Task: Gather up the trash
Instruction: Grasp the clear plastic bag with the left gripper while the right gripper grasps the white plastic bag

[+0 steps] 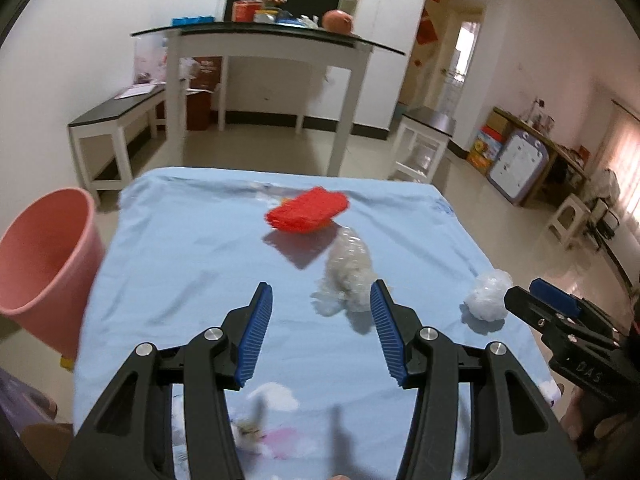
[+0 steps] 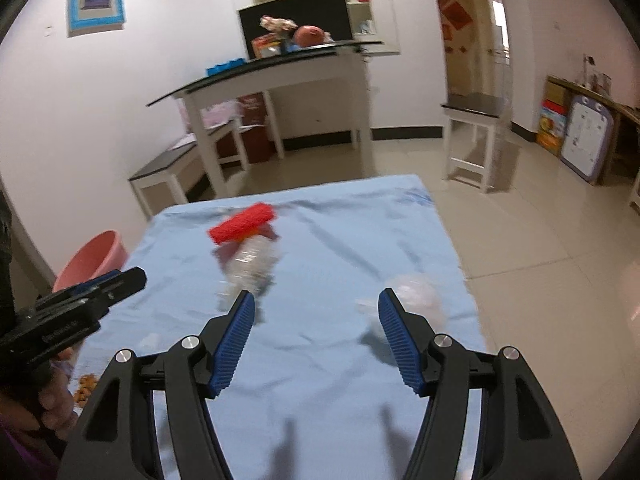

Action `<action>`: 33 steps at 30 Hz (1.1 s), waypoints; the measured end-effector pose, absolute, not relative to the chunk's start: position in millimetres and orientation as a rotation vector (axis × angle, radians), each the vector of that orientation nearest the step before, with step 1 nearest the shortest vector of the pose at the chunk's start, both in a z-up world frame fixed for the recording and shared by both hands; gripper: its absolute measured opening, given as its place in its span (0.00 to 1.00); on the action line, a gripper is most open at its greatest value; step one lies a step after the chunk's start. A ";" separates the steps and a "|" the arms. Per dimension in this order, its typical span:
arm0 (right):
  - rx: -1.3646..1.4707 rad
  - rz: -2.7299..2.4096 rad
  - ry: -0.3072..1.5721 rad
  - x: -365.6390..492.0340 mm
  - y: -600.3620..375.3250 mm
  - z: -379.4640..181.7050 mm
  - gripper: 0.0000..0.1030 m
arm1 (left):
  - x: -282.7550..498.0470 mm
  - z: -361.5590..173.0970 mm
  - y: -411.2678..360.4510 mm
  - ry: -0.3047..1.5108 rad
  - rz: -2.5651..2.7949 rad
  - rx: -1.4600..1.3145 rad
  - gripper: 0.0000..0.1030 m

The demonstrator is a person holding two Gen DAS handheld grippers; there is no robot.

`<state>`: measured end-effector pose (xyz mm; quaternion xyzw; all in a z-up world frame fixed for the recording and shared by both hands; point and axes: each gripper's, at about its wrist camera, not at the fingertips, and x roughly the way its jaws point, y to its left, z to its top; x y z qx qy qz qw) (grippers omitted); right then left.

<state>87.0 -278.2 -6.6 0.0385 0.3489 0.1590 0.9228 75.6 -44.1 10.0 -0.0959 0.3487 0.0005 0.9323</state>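
Note:
A crushed clear plastic bottle (image 1: 347,268) (image 2: 251,261) lies mid-table on the light blue cloth (image 1: 180,240) (image 2: 360,232). Its far end touches a red sponge-like block (image 1: 307,211) (image 2: 243,225). A white crumpled wad (image 1: 489,295) (image 2: 416,297) sits near the cloth's right edge. My left gripper (image 1: 322,286) (image 2: 132,278) is open above the cloth, its right finger just in front of the bottle's near end. My right gripper (image 2: 316,296) (image 1: 524,294) is open and holds nothing; the wad lies just beyond its right finger, and the bottle beyond its left.
A pink bin (image 1: 44,256) (image 2: 96,256) stands on the floor off the table's left side. Behind are a white table with a dark top (image 1: 264,40), a low bench (image 1: 116,120) and a stool (image 2: 472,136). Orange crumbs (image 2: 86,386) lie at the near left.

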 end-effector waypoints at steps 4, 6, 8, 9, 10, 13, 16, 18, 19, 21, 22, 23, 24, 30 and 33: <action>0.103 0.278 0.748 100.8 -296.3 -20.0 0.62 | 94.0 2.4 -59.7 0.735 -0.025 -0.179 0.50; 0.110 0.266 0.760 106.4 -301.3 -24.9 0.62 | 103.3 -1.0 -64.3 0.747 -0.027 -0.176 0.50; 0.097 0.257 0.770 111.7 -302.9 -29.4 0.62 | 114.3 -7.7 -69.2 0.763 -0.026 -0.175 0.50; 0.095 0.253 0.773 113.5 -303.8 -31.3 0.63 | 119.1 -11.3 -70.9 0.772 -0.023 -0.173 0.50; 0.094 0.248 0.782 117.2 -304.7 -34.2 0.64 | 125.0 -15.8 -72.4 0.783 -0.017 -0.172 0.50; 0.098 0.242 0.802 126.8 -305.8 -41.1 0.64 | 138.4 -26.5 -73.2 0.813 -0.016 -0.184 0.50; 0.109 0.248 0.822 137.6 -304.8 -47.5 0.64 | 148.6 -35.4 -75.3 0.838 -0.015 -0.187 0.50; 0.105 0.246 0.833 142.9 -302.0 -51.9 0.64 | 154.1 -40.7 -76.4 0.851 -0.014 -0.187 0.50; 0.104 0.243 0.840 145.3 -300.8 -54.2 0.64 | 155.6 -43.1 -76.8 0.856 -0.013 -0.186 0.50; 0.106 0.242 0.854 149.7 -299.8 -58.4 0.64 | 158.3 -46.5 -76.6 0.859 -0.008 -0.181 0.50; 0.107 0.242 0.860 151.6 -299.2 -60.5 0.63 | 158.9 -47.5 -76.5 0.858 -0.002 -0.176 0.49; 0.107 0.243 0.862 152.0 -298.9 -61.5 0.58 | 158.5 -48.2 -76.3 0.858 0.000 -0.173 0.45; 0.106 0.242 0.865 152.9 -298.7 -62.6 0.55 | 159.2 -49.2 -76.2 0.859 0.001 -0.173 0.42; 0.097 0.235 0.864 153.3 -297.1 -63.6 0.33 | 158.5 -50.8 -71.2 0.861 0.014 -0.189 0.20; 0.099 0.233 0.863 152.0 -297.2 -61.8 0.25 | 153.7 -46.4 -70.3 0.841 0.009 -0.191 0.19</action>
